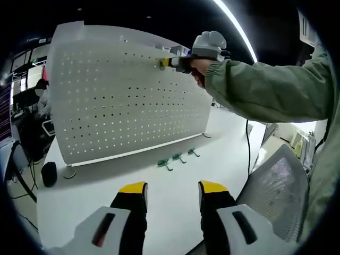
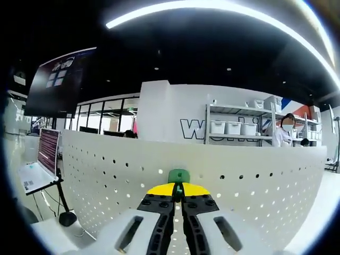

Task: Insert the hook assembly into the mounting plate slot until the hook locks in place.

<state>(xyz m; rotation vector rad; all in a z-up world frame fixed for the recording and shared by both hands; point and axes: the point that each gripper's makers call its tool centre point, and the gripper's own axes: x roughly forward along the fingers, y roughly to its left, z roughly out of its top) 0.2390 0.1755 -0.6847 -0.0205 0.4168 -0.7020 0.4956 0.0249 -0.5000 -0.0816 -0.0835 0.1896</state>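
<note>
Pegboard [image 1: 122, 101]: white, perforated, upright on small feet across the far part of the white table [image 1: 175, 191]; curved by the lens in both views.
Right gripper [image 2: 178, 190]: jaws closed tight on a green hook [image 2: 179, 176], yellow tips meeting around its base; hook's square green head pressed against the pegboard face near the top edge, at a row of holes.
Right gripper in left gripper view [image 1: 166, 62]: reaching in from the right, held by a hand in a green sleeve [image 1: 265, 90], tip against the pegboard near its upper right corner; hook itself too small to make out there.
Left gripper [image 1: 172, 192]: jaws parted wide, nothing between them, yellow tips hovering over the near part of the table, well apart from the pegboard.
Spare hooks [image 1: 178, 158]: three green ones lying in a short row on the table, just in front of the pegboard's lower edge, toward its right end; each apart from the next.
Table's left edge: small black object [image 1: 49, 173] beside the pegboard's left foot, cables [image 1: 24, 183] hanging past the edge.
Table's right edge: grey mesh chair back [image 1: 281, 191] just beyond it.
Background beyond the pegboard: shelving with white bins [image 2: 234, 126], a laptop [image 2: 40, 162] on a stand, a long ceiling light strip [image 2: 223, 8].
</note>
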